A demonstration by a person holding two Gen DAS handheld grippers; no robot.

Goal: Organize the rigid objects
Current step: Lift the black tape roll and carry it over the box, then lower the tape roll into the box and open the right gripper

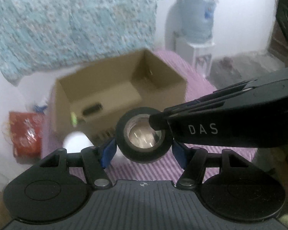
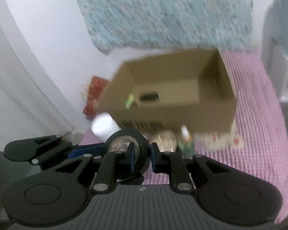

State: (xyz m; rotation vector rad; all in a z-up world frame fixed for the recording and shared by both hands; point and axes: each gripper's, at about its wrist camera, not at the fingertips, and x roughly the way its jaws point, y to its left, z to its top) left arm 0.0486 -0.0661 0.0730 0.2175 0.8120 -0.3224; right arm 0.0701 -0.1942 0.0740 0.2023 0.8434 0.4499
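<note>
Two hand-held grippers clamped on black tape roll; right view alone: blurred, perhaps green bottle.

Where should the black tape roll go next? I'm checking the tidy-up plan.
Probably forward over the open brown cardboard box: both tools grip the black tape roll, the left tool across its outside, the right tool pinching its wall, and the box lies just beyond.

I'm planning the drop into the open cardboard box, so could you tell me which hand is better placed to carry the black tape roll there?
Probably left: its fingers span the black tape roll across its full width; the right fingers pinch only its wall.
</note>
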